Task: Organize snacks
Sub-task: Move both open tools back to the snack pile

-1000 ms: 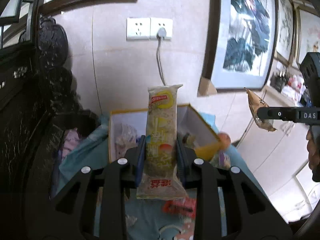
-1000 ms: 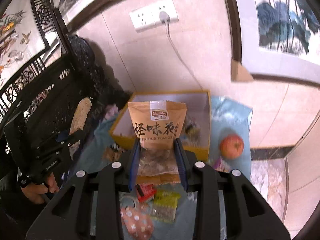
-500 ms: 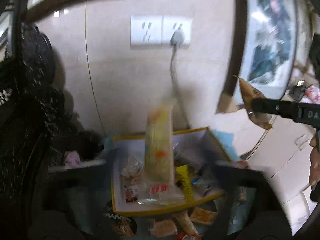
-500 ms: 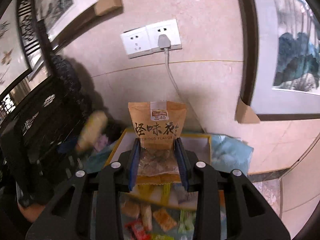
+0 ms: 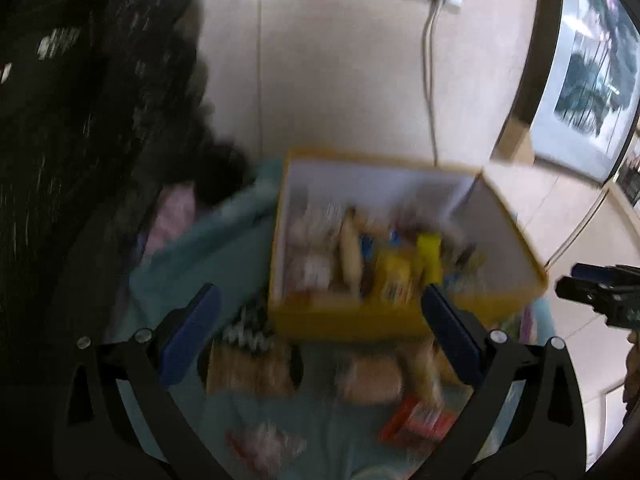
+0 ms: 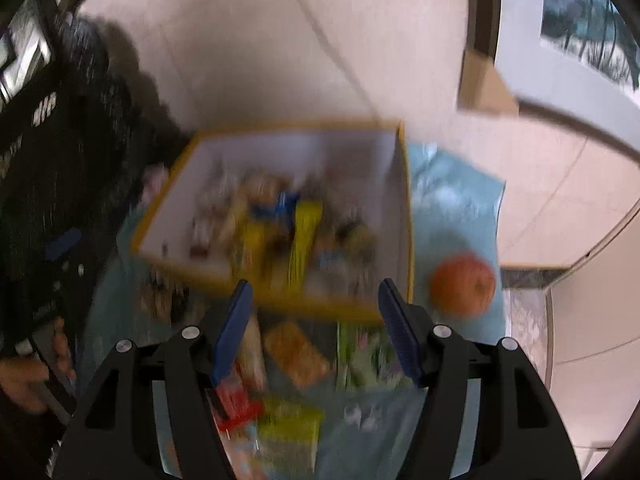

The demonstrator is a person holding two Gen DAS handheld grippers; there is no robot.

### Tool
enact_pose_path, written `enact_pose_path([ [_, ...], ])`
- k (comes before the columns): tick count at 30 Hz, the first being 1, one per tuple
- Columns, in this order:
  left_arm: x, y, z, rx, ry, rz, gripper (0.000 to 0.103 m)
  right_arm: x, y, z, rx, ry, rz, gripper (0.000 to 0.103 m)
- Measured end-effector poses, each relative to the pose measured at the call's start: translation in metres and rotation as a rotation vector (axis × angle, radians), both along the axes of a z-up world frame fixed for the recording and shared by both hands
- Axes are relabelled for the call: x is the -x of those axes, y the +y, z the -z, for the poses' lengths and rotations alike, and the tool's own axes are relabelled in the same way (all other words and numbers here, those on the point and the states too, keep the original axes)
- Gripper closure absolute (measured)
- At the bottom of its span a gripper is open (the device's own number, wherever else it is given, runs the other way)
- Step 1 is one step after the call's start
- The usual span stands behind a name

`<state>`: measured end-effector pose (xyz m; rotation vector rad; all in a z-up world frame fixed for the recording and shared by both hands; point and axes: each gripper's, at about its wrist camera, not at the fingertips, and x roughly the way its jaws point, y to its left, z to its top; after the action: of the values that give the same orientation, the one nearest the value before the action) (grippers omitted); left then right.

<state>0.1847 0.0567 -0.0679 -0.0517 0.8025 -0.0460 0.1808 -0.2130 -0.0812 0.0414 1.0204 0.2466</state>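
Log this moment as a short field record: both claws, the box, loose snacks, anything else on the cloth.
left claw: open, empty
right claw: open, empty
box: yellow rim, white inside, holds many snack packets, blurred
loose snacks: several packets on the cloth in front of the box, including an orange packet and a red packet
cloth: light blue, under the box
apple: on the cloth, right of the box
image quality: motion blur, labels unreadable

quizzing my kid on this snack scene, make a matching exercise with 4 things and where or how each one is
Things:
1 left claw
2 apple
3 yellow box
4 red packet

States:
a on the blue cloth, right of the box
b open, holding nothing
c on the cloth, in front of the box
d full of mixed snacks

Pairs: 1-b, 2-a, 3-d, 4-c
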Motion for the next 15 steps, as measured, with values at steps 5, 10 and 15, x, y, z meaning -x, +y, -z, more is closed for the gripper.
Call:
enact_pose_path([
  [5,0.037,0.011,0.048,-0.021,0.108,-0.016,0.002,0.048,0.002,0.045,0.042,0.09,-0.044,0.037],
  [10,0.067,0.022,0.087,-0.061,0.164,-0.044,0.002,0.074,0.005,0.089,0.006,0.216,-0.019,0.035],
  [15,0.081,0.031,0.115,-0.082,0.219,-0.067,0.002,0.09,0.029,0.113,0.027,0.254,-0.048,0.035],
])
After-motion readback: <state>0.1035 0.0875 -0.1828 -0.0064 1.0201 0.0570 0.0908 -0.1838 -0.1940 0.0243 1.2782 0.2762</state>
